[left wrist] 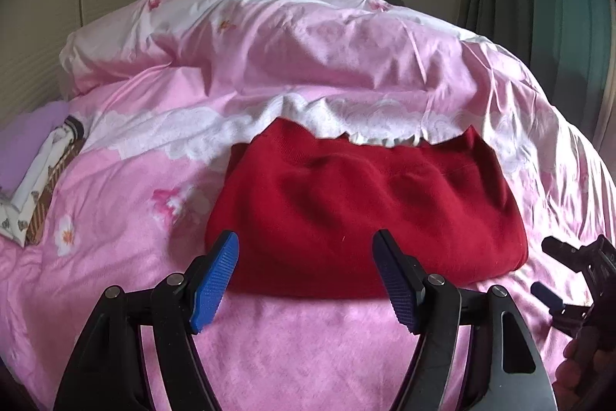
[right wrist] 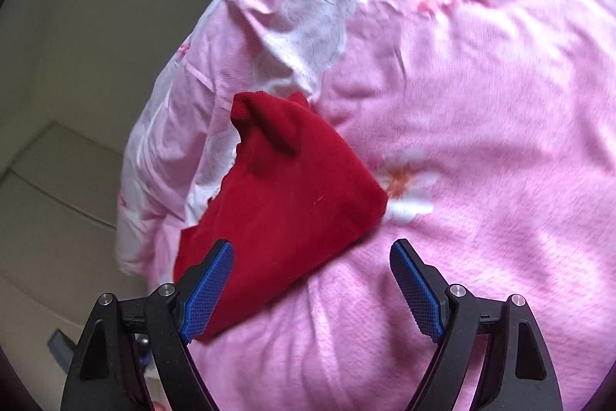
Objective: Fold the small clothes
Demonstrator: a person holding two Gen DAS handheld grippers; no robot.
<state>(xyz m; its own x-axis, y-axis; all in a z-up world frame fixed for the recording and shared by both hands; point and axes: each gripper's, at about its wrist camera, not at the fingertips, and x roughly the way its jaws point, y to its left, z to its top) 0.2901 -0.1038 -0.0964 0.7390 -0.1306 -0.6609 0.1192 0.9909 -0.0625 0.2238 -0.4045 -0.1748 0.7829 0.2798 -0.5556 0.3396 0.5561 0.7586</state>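
No writing, label, brand, number or sign can be read in either view. The quilt (left wrist: 308, 72) carries only a printed flower pattern, and the red garment (left wrist: 365, 210) shows no tag or lettering. The patterned cloth (left wrist: 42, 187) at the left edge of the left wrist view has small marks too blurred to make out as text.
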